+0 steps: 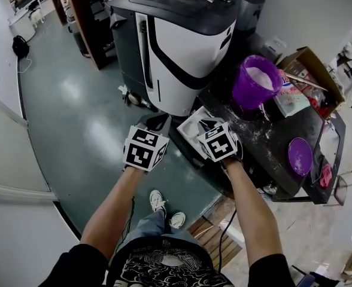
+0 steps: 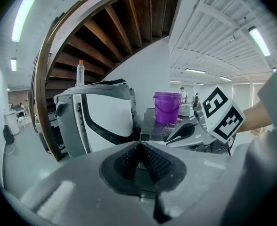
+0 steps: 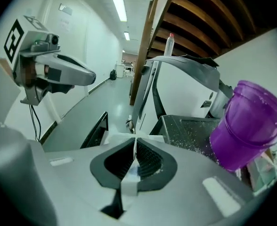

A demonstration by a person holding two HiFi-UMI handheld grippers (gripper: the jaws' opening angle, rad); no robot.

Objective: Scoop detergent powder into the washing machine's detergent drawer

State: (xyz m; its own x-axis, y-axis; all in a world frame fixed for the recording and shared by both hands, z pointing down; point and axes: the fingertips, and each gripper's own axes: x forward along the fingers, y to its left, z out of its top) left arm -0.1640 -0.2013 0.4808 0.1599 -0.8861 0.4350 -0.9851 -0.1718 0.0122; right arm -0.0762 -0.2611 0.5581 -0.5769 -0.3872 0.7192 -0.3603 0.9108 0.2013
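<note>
Head view: I see my left gripper held over the green floor, just left of my right gripper; the right one sits at the white detergent drawer, which juts from the near left corner of a black top dusted with spilled powder; farther right on that top stands the purple bucket with white powder inside, and a purple lid lies nearer; a white-and-black appliance stands beyond.

Left gripper view: the left gripper's jaws are pressed together with nothing between them; the right gripper shows to the right, the bucket far behind it, and a bottle stands on the appliance.

Right gripper view: the right gripper's jaws pinch a thin white strip; I cannot tell what it belongs to; the bucket is close on the right, the left gripper up at far left.
</note>
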